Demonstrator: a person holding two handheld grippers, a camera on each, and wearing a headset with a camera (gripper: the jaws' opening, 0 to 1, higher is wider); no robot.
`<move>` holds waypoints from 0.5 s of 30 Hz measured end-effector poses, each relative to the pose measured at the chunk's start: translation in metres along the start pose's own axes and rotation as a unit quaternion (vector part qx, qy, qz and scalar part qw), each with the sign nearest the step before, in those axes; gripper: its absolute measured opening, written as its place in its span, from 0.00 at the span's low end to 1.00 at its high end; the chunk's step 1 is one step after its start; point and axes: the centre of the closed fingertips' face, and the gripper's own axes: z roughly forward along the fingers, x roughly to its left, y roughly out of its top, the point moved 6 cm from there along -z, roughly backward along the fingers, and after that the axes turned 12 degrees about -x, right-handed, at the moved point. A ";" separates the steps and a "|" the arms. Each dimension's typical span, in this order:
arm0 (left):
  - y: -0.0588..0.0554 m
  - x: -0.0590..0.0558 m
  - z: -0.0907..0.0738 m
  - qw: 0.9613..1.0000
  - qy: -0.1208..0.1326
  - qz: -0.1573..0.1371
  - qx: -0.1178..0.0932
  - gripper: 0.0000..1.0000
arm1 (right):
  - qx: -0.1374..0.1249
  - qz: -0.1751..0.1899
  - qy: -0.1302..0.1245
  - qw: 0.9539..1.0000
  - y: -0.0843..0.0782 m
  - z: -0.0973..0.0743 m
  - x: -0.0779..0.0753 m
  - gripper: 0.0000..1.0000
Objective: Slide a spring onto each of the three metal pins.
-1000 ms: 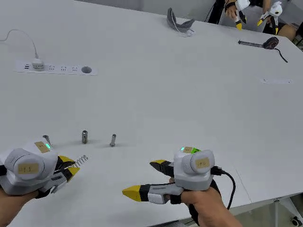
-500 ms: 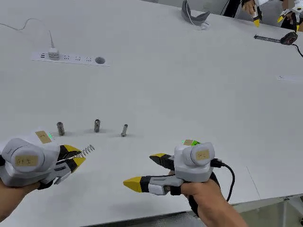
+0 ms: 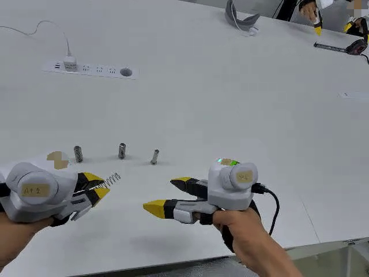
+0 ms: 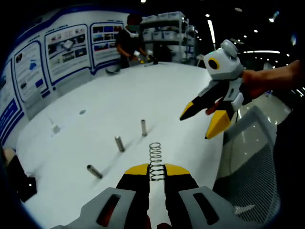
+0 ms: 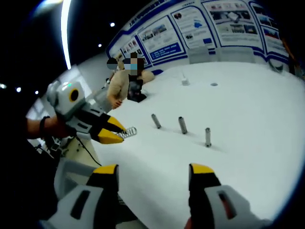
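Below the bare pin point(image 3: 154, 156), left tool point(image 3: 101, 186) has brought its spring point(image 3: 113, 179) slightly closer.

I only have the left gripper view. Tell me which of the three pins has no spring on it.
Observer: In the head view the left pin and middle pin look coil-wrapped; the right pin looks bare.
Operator: Match that to my picture.
Observer: In the right gripper view the bare pin stands farthest from the left gripper, which grips the spring by one end. So it should be your far one.
Operator: Report the right gripper.
Observer: The right gripper is open, with nothing between its jaws in its own view.
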 end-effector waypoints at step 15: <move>0.000 -0.016 0.011 0.999 -0.028 0.015 0.002 0.10 | -0.041 0.051 0.049 0.997 0.015 0.015 0.017 0.37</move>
